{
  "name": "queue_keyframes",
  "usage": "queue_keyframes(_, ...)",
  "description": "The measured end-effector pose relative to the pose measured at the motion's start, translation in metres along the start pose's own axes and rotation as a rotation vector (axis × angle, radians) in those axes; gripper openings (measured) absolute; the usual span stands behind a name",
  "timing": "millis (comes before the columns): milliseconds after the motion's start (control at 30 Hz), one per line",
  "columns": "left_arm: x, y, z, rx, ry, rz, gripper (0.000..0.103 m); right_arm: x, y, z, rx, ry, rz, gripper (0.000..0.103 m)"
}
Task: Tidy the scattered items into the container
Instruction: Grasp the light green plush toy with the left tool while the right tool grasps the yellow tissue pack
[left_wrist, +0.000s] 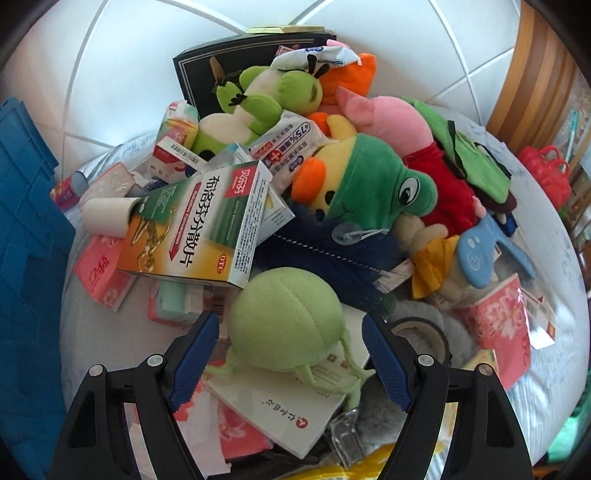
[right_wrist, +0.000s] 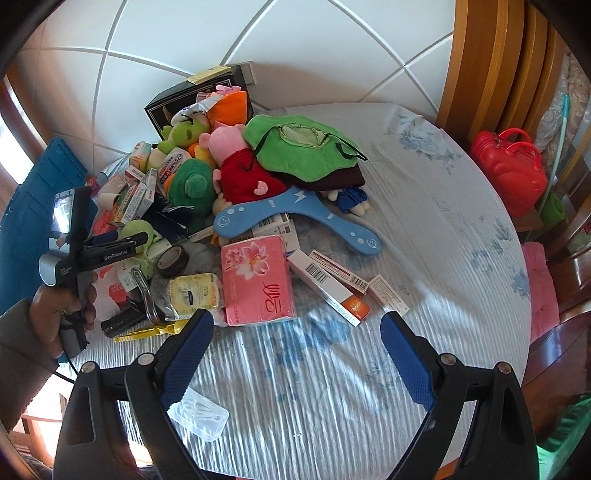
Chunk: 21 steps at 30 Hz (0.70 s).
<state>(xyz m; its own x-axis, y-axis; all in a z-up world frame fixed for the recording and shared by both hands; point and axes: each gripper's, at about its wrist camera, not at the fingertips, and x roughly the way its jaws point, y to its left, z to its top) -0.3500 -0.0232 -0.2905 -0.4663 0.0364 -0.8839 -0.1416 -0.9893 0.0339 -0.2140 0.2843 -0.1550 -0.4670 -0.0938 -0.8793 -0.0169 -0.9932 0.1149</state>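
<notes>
Nearest, the right gripper (right_wrist: 297, 339) hangs with jaws spread wide and empty over the bare cloth of the round table (right_wrist: 424, 206), a pink tissue pack (right_wrist: 258, 280) just beyond it. The left gripper (left_wrist: 291, 354), jaws apart, straddles a pale green round plush (left_wrist: 284, 321) without squeezing it (its pads stand clear of both sides). Farther back the heap of toys and medicine boxes rises toward the table's far edge, and the blue container (right_wrist: 37, 206) stands at the left edge.

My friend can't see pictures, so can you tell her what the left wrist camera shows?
The left gripper hangs open around a round light green plush toy, its pads not touching it. Behind lies a heap of stuffed animals, including a green frog plush, and a medicine box. A blue container sits at the left edge.
</notes>
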Motion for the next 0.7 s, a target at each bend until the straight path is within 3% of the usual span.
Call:
queue_keyframes(33,0.002,-0.001,0.0,0.0,0.003,-0.001,0.079,0.001,-0.002,0.0,-0.002,-0.001,0.001,0.093)
queue_keyframes(100,0.005,-0.003,-0.002,0.009,0.009,0.015,0.064,0.006,-0.003,0.0,-0.013,0.0,-0.001,0.093)
queue_keyframes(300,0.002,-0.007,-0.004,0.038,-0.009,0.009,0.054,0.025,-0.003,-0.001,-0.027,0.027,0.016,0.093)
queue_keyframes(533,-0.028,-0.009,-0.014,0.07,-0.071,-0.039,0.051,0.05,0.013,-0.002,-0.06,0.056,0.05,0.093)
queue_keyframes(700,-0.064,-0.002,-0.017,0.075,-0.131,-0.055,0.051,0.076,0.045,-0.001,-0.118,0.085,0.102,0.093)
